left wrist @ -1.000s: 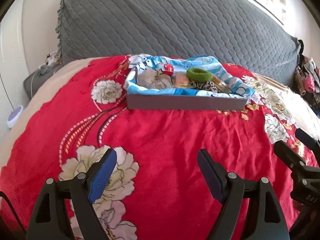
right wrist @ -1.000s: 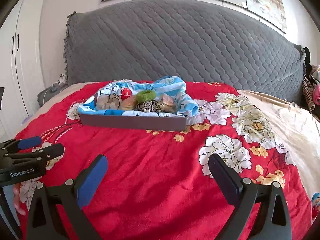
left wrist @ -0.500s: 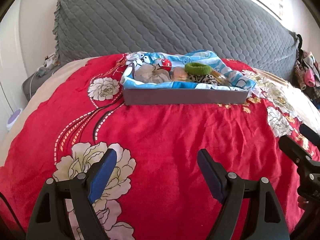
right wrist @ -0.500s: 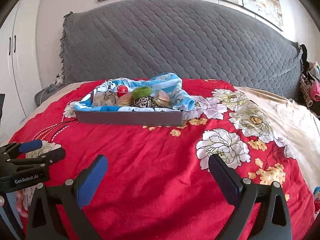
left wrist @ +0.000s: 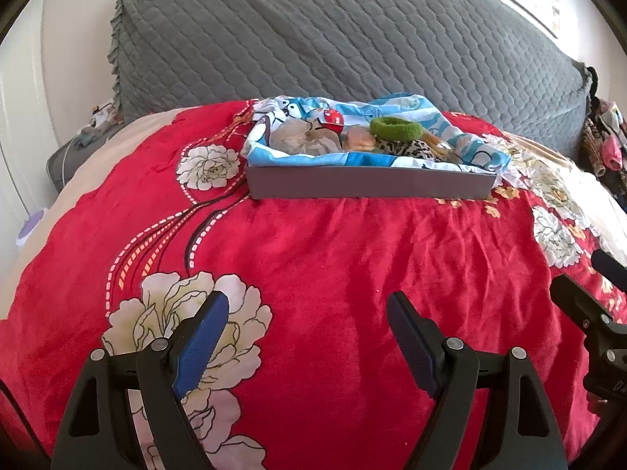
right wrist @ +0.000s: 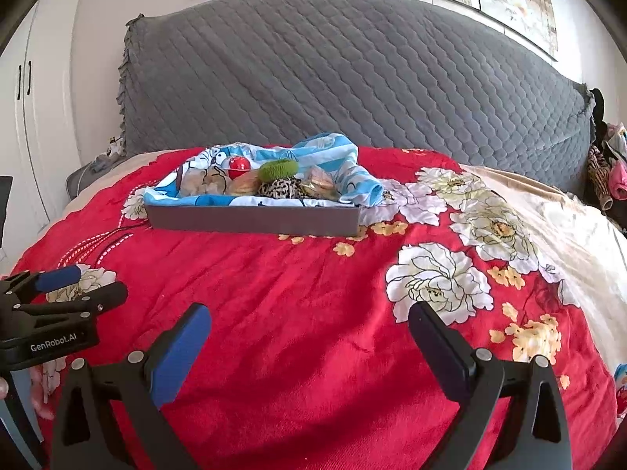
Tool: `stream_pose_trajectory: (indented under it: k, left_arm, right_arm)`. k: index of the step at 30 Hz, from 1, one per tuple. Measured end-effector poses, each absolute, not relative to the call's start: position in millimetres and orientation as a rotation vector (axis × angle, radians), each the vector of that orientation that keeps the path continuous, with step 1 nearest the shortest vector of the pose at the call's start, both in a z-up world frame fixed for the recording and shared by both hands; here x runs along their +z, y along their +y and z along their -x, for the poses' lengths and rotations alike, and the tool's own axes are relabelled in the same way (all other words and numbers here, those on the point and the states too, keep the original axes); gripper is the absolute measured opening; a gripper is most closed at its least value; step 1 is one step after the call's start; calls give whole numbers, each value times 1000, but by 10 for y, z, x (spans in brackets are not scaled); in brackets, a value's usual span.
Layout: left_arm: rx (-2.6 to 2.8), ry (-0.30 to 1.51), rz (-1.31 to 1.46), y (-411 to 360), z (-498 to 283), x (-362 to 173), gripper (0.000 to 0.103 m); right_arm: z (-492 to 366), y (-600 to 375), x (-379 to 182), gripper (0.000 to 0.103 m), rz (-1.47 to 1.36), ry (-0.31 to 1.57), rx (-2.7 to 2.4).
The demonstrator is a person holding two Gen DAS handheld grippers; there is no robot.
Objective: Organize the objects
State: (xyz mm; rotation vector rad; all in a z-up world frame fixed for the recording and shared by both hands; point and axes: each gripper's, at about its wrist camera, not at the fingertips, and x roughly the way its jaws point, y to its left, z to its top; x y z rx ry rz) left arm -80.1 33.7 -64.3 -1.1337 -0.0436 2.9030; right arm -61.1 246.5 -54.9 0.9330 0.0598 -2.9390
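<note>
A shallow grey tray point(left wrist: 368, 187) point(right wrist: 254, 222) lined with a blue cartoon cloth point(left wrist: 466, 145) point(right wrist: 345, 164) sits far back on the red floral bedspread. In it lie a green hair scrunchie point(left wrist: 395, 127) point(right wrist: 278, 168), a red ball point(left wrist: 332, 118) point(right wrist: 238, 164), a leopard-print item point(left wrist: 415, 148) point(right wrist: 280, 187) and pale fabric pieces. My left gripper point(left wrist: 307, 323) is open and empty, low over the bedspread, well short of the tray. My right gripper point(right wrist: 309, 331) is open and empty beside it, equally far from the tray.
A grey quilted headboard point(right wrist: 352, 78) rises behind the tray. Clothes hang at the far right point(right wrist: 605, 172). A white wardrobe point(right wrist: 23, 117) and a low grey stand point(left wrist: 68, 156) are at the left. The bedspread point(right wrist: 313, 282) slopes off at both sides.
Both grippers have drawn back slightly and tilted, so the tray sits a little farther off in view. Both stay open and empty.
</note>
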Motion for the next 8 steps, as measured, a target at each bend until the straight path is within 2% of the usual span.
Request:
stream_pose_trajectory:
  k: [8]
  left_arm:
    - [2938,-133,1104,224,805,-650,84]
  right_arm:
    - [621,2447,-576,102,-949,77,-2930]
